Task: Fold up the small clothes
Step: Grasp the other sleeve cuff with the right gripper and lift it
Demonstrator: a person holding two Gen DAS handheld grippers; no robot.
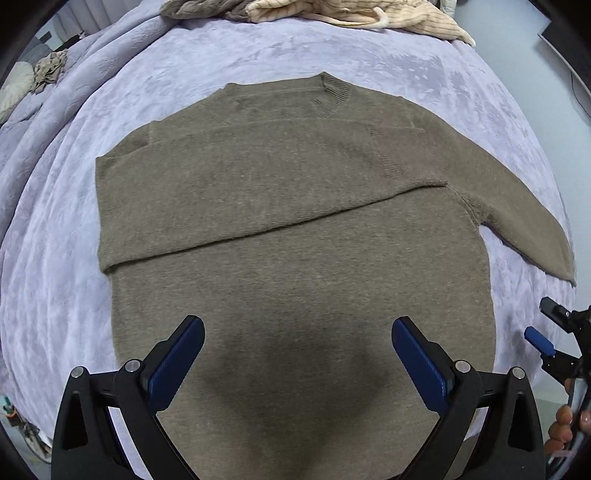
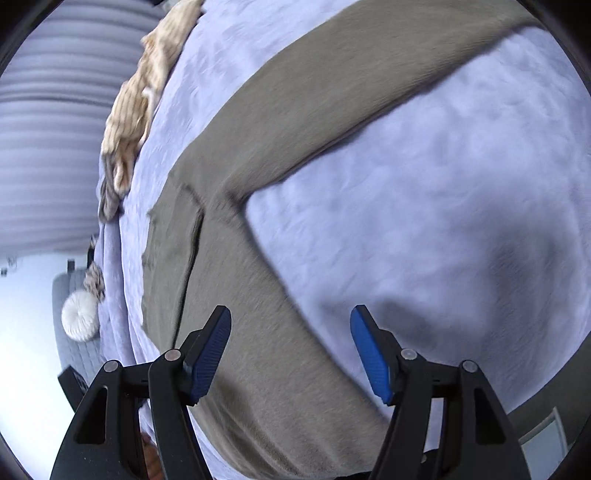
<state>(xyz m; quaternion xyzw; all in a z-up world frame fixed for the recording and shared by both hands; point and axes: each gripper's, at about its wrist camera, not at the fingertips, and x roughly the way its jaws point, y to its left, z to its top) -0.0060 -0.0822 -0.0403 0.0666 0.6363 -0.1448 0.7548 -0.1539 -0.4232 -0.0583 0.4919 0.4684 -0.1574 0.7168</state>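
A brown knit sweater [image 1: 295, 229] lies flat on the lavender bedspread [image 1: 55, 258], collar at the far side. Its left sleeve is folded across the chest; its right sleeve [image 1: 517, 206] stretches out to the right. My left gripper [image 1: 297, 328] hovers open and empty over the sweater's lower body. My right gripper [image 2: 290, 319] is open and empty above the sweater's right side [image 2: 266, 332], near the armpit, with the right sleeve [image 2: 332, 96] running away ahead. The right gripper also shows in the left wrist view [image 1: 546, 328] at the right edge.
A cream ribbed garment [image 1: 351, 14] and a grey-brown one [image 1: 199, 9] lie piled at the bed's far edge. The cream one also shows in the right wrist view [image 2: 147, 85]. A round white cushion [image 2: 79, 314] and a small crumpled cloth [image 1: 50, 68] sit off the bed's left side.
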